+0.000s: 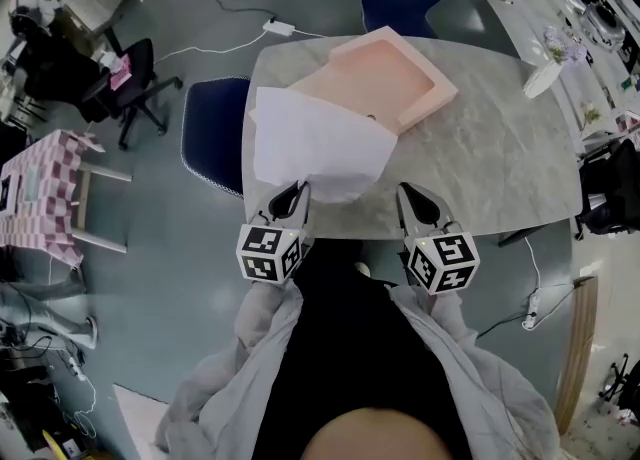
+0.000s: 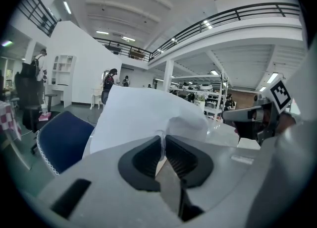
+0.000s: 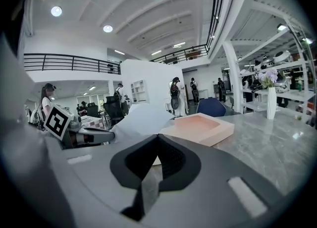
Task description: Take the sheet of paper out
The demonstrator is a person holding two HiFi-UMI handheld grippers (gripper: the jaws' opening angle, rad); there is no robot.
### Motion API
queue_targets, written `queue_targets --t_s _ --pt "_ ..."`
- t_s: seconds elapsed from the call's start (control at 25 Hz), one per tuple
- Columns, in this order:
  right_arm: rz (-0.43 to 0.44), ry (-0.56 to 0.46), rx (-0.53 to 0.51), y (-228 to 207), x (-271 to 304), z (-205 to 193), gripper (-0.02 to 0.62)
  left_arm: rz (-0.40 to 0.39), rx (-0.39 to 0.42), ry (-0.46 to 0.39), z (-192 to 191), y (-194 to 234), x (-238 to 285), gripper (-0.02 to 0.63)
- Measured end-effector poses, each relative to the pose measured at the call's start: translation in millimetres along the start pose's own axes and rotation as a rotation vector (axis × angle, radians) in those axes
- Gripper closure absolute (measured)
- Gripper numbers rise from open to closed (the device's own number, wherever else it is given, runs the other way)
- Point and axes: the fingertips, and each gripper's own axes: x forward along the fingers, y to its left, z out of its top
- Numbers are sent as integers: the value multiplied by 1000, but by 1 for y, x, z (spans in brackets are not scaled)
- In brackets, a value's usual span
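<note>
White thin sheet of paper (image 1: 315, 148) lies rumpled on the grey marble-look table (image 1: 500, 158), at the near left. It is mostly clear of the shallow pink rectangular tray (image 1: 400, 78). The far right part of the sheet meets the tray's near rim; touching or overlapping, can't tell which.

My left gripper (image 1: 296, 194) has its jaws pressed together on the sheet's near edge. In the left gripper view the thin edge runs between the ribbed pads (image 2: 184, 158) and the paper (image 2: 143, 118) billows up behind them.

My right gripper (image 1: 405, 193) is at the near table edge, right of the sheet and apart from it. Its jaws are together with nothing between them, as the right gripper view (image 3: 157, 140) shows, with tray (image 3: 198, 128) and paper (image 3: 141, 118) beyond.

Handling, my read:
- **Feel:** very light, floppy, no stiffness. It bulges rather than staying flat.
- **Risks:** it should slide easily on the smooth top, but it creases and could tear if yanked or if it snags on the tray rim.
- **Left hold:** a single edge pinch lets it droop and swing.
- **Second hold:** best taken on the near edge further right, a little in from the border.
- **Move:** then lift low and gently away from the tray.
</note>
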Motion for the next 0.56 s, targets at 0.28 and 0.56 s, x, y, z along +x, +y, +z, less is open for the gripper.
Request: queue_targets --t_s 0.28,0.56 --pt "2 11 1 2 -2 -5 588 -10 0 16 -5 -3 2 571" --pt "2 20 12 2 -7 -11 588 -26 -4 28 -10 -11 3 571"
